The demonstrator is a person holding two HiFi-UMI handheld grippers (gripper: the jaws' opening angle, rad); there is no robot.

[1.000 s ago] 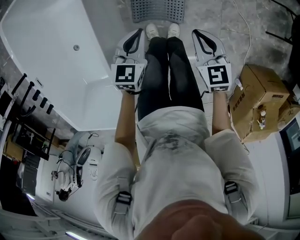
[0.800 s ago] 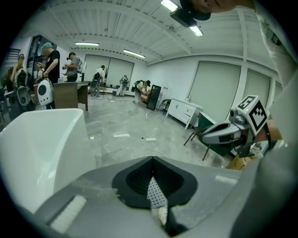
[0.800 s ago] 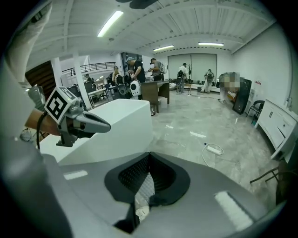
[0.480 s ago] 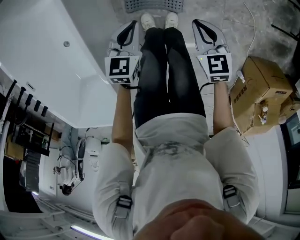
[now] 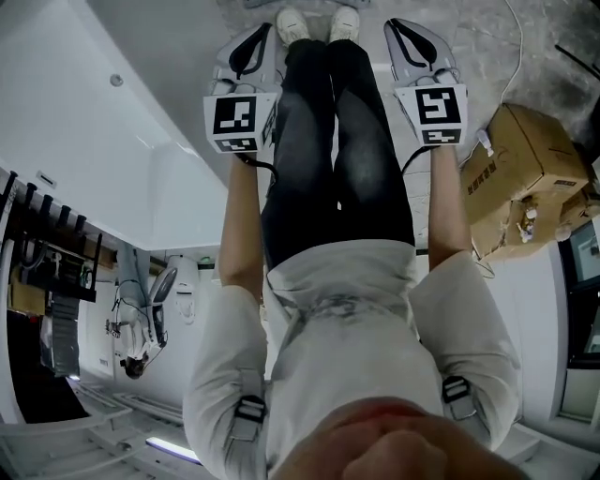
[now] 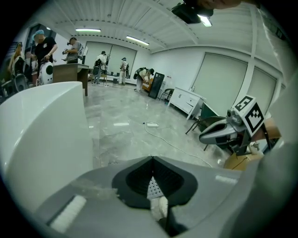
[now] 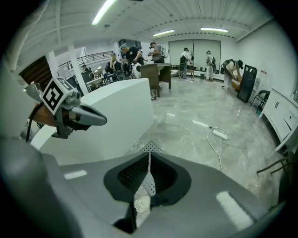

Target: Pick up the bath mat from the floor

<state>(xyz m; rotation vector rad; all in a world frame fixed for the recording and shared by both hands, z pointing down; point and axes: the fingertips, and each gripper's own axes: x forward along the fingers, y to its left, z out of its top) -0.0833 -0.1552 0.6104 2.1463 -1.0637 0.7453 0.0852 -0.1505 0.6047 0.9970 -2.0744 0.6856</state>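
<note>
Counted two hand-held grippers in the head view: the left gripper at the upper left beside the legs and the right gripper at the upper right. Noted on each a smooth grey shell, a black looped jaw frame and one cube of black-and-white square markers. Found both pairs of jaws drawn together, tips meeting in a thin seam, with nothing gripped. Made out one bath mat, a flat grey sheet dotted with small holes, lying on the floor just past the jaw tips, near the tub's foot. Counted two white shoes at top centre, one glossy, rounded white bathtub at left, one brown cardboard box at right, and one white power strip with a trailing cable on polished, marbled grey flooring.
</note>
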